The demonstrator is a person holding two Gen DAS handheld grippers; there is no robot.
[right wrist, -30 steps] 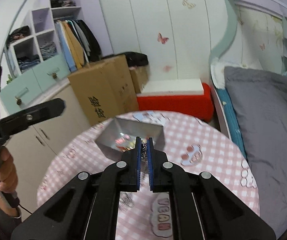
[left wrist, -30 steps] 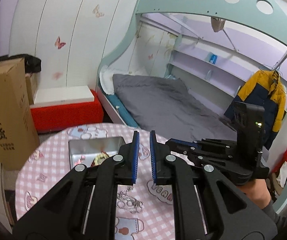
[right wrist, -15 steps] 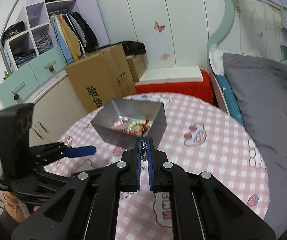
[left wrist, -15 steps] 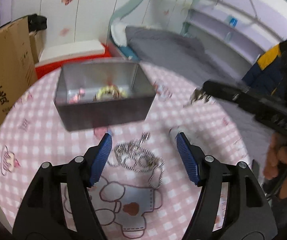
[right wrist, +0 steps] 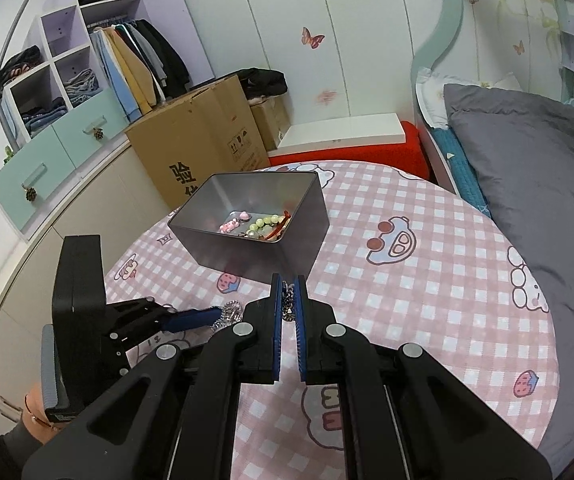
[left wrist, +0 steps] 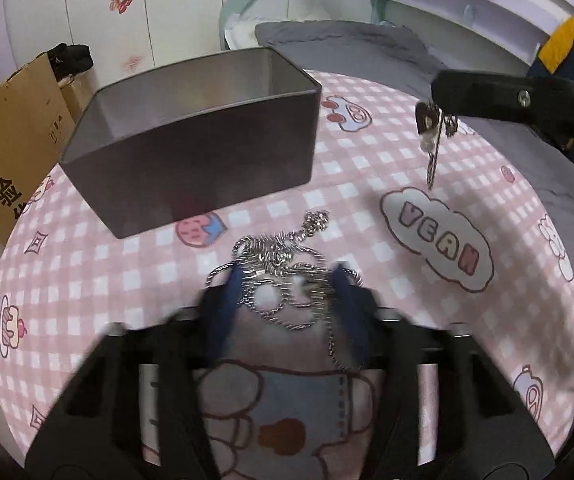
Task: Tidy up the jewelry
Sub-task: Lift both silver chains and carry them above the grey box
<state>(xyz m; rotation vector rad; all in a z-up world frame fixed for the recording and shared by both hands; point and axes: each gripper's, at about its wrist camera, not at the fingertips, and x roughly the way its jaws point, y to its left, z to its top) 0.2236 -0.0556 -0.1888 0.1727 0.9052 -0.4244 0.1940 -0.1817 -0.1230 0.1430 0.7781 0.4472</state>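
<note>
1. Covering the round counter (right wrist: 439, 280) is a pink checked cloth with cartoon prints; everything for the task sits on its near half.
2. Standing toward the far left of the counter, the open grey metal tin (right wrist: 307, 216) already has beaded bracelets (right wrist: 263, 224) lying on its floor. Its long axis runs roughly across the left wrist view.
3. Reaching in from the left, the left gripper (left wrist: 287, 284) points steeply down at the cloth. Its jaws have just been closing and are blurred; they stand apart on either side of the silver chain necklace (left wrist: 283, 264), and I cannot tell whether the pads press on it yet.
4. Hovering above the counter on the other side, the right gripper (right wrist: 288, 304) has its jaws together, clamped on a small pendant chain (left wrist: 433, 136) that dangles free below them, clear of the cloth.
5. Lying in a loose heap on the counter, the silver chain necklace sits just in front of the tin's near wall, with one strand trailing back toward the left gripper.
6. Judging the coming move: the heap lies between the left jaws, so the left hand is the nearer one; the tin is straight ahead and beyond the heap, which suggests a lift up and forward over the near wall.
</note>
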